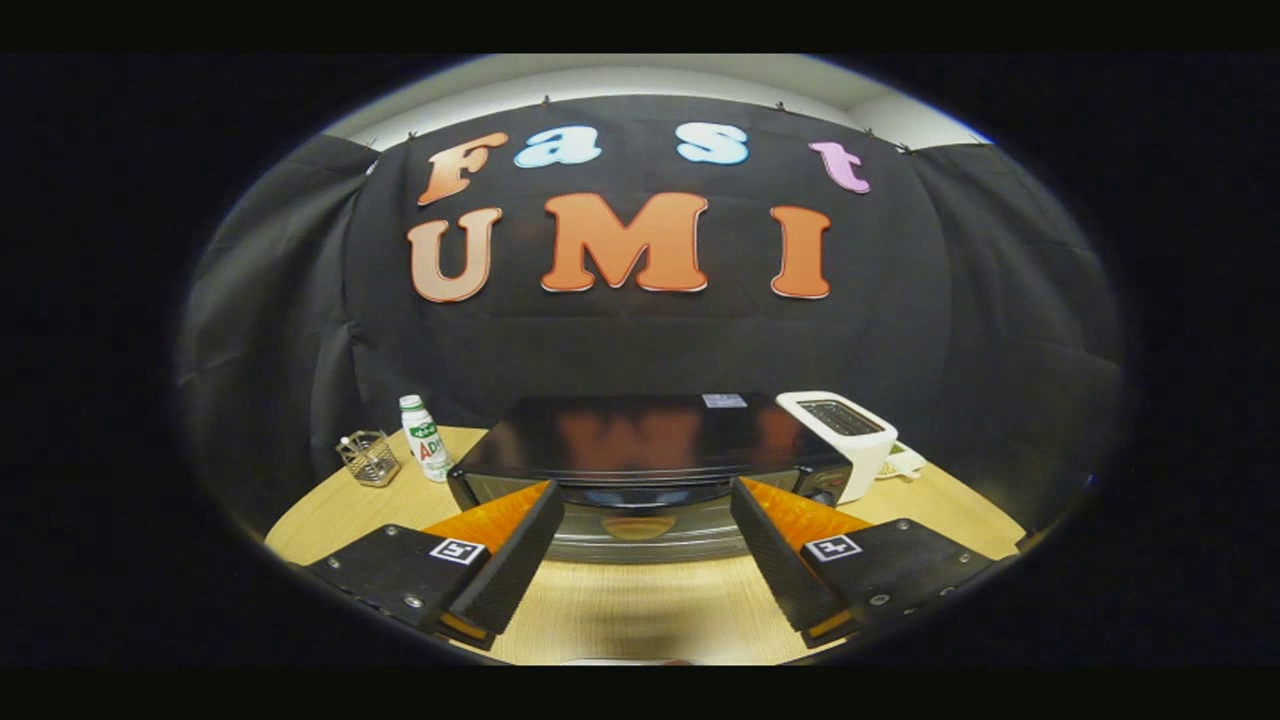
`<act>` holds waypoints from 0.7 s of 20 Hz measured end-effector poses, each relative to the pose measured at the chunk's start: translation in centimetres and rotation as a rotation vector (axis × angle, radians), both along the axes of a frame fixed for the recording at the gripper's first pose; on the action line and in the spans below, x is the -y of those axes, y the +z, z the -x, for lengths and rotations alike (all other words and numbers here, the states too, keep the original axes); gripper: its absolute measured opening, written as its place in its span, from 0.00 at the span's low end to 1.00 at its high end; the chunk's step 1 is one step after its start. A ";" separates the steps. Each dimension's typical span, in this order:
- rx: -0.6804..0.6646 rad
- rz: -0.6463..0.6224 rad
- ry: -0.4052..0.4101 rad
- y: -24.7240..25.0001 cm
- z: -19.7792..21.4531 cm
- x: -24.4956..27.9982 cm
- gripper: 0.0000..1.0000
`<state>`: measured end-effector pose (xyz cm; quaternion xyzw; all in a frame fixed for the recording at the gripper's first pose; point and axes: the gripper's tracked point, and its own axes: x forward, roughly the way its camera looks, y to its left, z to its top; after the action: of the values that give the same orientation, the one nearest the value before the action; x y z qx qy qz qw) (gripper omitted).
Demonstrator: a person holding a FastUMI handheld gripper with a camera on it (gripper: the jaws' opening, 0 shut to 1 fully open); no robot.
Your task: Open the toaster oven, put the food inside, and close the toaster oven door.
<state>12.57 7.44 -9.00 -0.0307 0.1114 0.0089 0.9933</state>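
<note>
We see a round light-wood table (640, 610) carrying everything, black cloth wall behind it. Largest item on it is the toaster oven (640, 450): glossy black top, door shut, shiny metal front visible between our fingers, handle bar across the upper door edge. A small pale sticker (724, 401) sits on the top near the back; we can't resolve any print on it. Just right of the oven, touching or nearly so, stands a white pop-up toaster (845, 435), slots facing up. Behind the toaster, near the table's edge, something pale and flat (903, 462) lies half hidden; we can't tell what it is. Left of the oven, just beside its corner, a small white bottle (424, 438) stands upright with a green cap and a green-and-white label with red lettering, too small for us to make out. Further left, apart from the bottle, is a small wire basket (369, 458) with a few small items inside. The gripper (640, 515) is spread wide, nothing between the fingers, tips just short of the oven front and framing the door. Each finger mount carries a square black-and-white fiducial tag.
</note>
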 end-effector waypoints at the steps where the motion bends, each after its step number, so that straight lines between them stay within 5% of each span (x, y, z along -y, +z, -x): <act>1: 0.011 -0.002 0.002 1.0 0.5 0.1 1.00; 14: 0.144 0.007 0.029 9.9 10.3 3.9 1.00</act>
<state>2.26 3.50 0.91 -0.0363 0.0391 0.0205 0.9984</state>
